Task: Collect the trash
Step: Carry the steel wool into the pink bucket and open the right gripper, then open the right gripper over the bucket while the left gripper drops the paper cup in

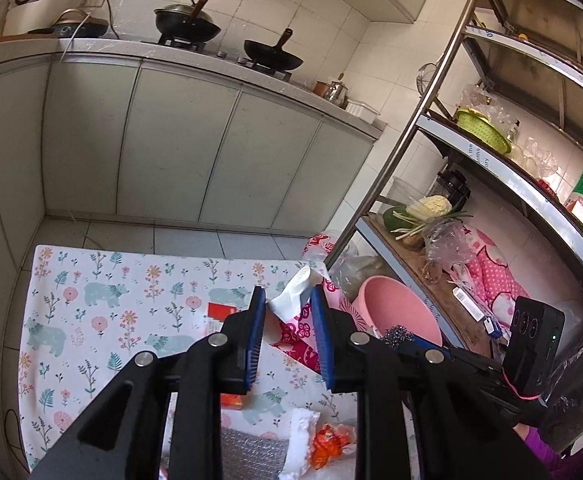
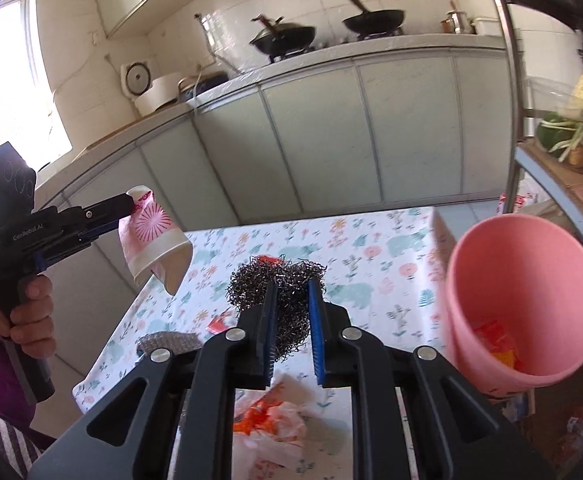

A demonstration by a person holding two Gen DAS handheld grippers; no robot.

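Left wrist view: the left tongs [image 1: 287,308] pinch a crumpled paper cup [image 1: 291,300] above the floral bench [image 1: 91,300], clear of its far edge; right wrist view: the right tongs [image 2: 292,304] clamp a steel scourer [image 2: 279,280] beside the pink bin [image 2: 523,300].

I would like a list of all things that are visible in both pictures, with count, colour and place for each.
paper cup: one, crushed, pink and white, in the left claw
steel scourer: one, grey, in the right claw
bin: one, pink, right of the table, orange scraps inside
tablecloth: one, white with flowers and bears, on the table
orange wrapper: one, near table edge
bubble wrap: one, grey, near edge
woks: two, black, on the stove
colander: one, green, on the rack
left claw: black and blue, shut on cup
right claw: black and blue, shut on scourer
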